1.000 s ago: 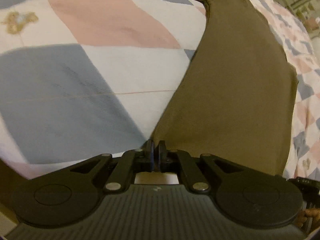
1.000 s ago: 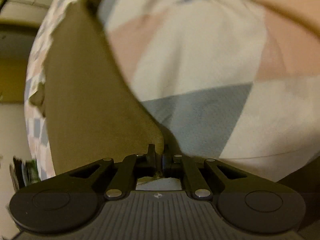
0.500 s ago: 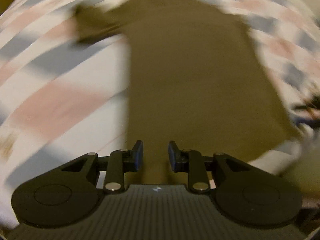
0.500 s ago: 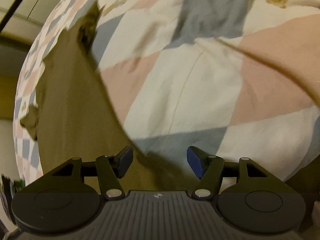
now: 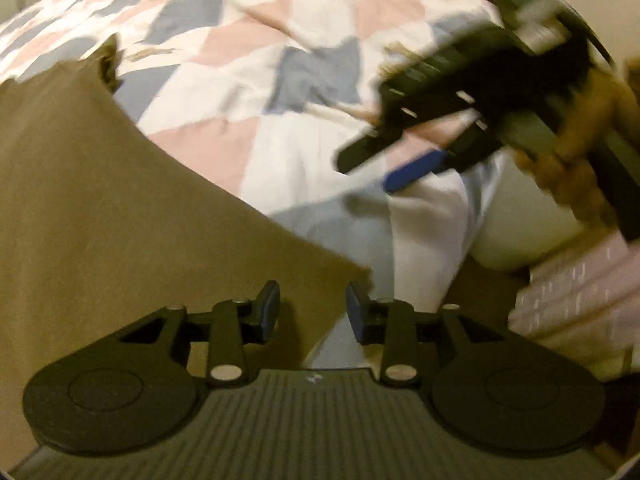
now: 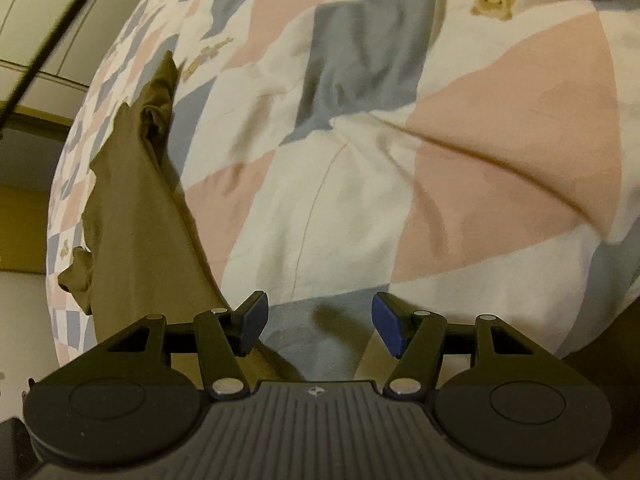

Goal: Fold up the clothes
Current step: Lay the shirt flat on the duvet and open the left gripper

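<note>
A: The left gripper (image 5: 312, 312) has its two fingers apart and nothing between them. It hangs just over the near corner of the shirt (image 5: 120, 208), and I think it does not touch the cloth.

B: And the right gripper (image 6: 316, 320)?

A: Its fingers are wide apart too, and empty. Under it is only the quilt (image 6: 360, 160), a blue patch of it. The shirt lies to its left and runs from the near side to the far side.

B: Where is the shirt exactly?

A: It is an olive shirt, spread flat on the checked quilt. In the right wrist view the far end is bunched at a sleeve (image 6: 158, 108), and another small bunch shows at the left edge. In the left wrist view the right gripper is up on the right, in the person's hand (image 5: 580, 152), well apart from the cloth, and it is blurred.

B: So which step is this?

A: I judge it is between two folds: both tools are free and the shirt rests. Next, each gripper must go down to an edge or corner, close on one layer only, and lift together so the cloth does not twist.
</note>
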Motion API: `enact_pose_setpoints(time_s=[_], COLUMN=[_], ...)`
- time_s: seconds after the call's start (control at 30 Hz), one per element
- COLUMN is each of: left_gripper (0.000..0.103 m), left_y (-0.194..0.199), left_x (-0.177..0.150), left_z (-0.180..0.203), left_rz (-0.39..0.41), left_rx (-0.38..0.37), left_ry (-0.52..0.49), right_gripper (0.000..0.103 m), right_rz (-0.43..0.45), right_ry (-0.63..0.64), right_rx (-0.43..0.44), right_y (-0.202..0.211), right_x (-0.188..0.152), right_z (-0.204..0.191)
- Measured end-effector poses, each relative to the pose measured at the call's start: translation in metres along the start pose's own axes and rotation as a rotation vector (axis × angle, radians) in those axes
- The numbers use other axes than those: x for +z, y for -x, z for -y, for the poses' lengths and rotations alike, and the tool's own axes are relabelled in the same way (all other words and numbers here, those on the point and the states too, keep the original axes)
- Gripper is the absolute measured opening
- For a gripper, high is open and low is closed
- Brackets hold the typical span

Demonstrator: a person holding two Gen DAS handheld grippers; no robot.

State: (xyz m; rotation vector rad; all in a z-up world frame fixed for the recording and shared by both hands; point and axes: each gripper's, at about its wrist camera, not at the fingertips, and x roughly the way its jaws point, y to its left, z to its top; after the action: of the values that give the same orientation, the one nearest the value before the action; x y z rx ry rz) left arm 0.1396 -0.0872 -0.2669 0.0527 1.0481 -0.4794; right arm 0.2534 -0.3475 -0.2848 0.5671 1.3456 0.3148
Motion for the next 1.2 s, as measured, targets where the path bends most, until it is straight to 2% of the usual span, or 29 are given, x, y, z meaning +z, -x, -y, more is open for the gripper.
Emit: enact_pose_setpoints(time_s=[0.1,0.17,0.27,0.4,0.57,0.67,0.83,1.0,1.07,1.1,1.13,1.2], left_gripper=[0.031,0.031,0.032,0.034,0.039,0.039,0.039,0.042,0.042,0.042,0.042,0.041], left_y=[0.002,0.007,0.011,0.014,0.015,0.010,-0.004,-0.001,-0.001,-0.002,-0.003,-0.004], left_x=[0.013,0.024,0.046,0.072,0.090,0.095,0.105,0.101,0.094,0.090,0.085,0.073], left_z=[-0.026,-0.049,-0.082,-0.127,-0.171,-0.186,-0.215,-0.268,-0.297,-0.309,-0.322,-0.345], left_rz=[0.037,0.067,0.100,0.138,0.161,0.149,0.133,0.154,0.144,0.131,0.112,0.071], left_rx=[0.066,0.104,0.166,0.271,0.302,0.293,0.297,0.341,0.380,0.404,0.429,0.474], left_ry=[0.114,0.177,0.250,0.320,0.373,0.352,0.343,0.417,0.468,0.493,0.518,0.570], right_gripper=[0.060,0.048,0.039,0.034,0.028,0.028,0.028,0.026,0.019,0.012,0.005,0.003], right_rz=[0.030,0.046,0.081,0.131,0.188,0.217,0.201,0.192,0.187,0.186,0.200,0.269], right_ry=[0.090,0.153,0.234,0.308,0.363,0.374,0.331,0.133,0.100,0.113,0.178,0.366], right_rx=[0.010,0.013,0.036,0.113,0.187,0.230,0.318,0.415,0.408,0.378,0.308,0.124], right_y=[0.007,0.007,0.000,-0.028,-0.083,-0.112,-0.146,-0.177,-0.187,-0.190,-0.187,-0.174], right_x=[0.005,0.010,0.023,0.047,0.081,0.101,0.117,0.127,0.128,0.128,0.128,0.125], right_z=[-0.002,-0.005,-0.016,-0.040,-0.075,-0.096,-0.117,-0.118,-0.122,-0.127,-0.137,-0.165])
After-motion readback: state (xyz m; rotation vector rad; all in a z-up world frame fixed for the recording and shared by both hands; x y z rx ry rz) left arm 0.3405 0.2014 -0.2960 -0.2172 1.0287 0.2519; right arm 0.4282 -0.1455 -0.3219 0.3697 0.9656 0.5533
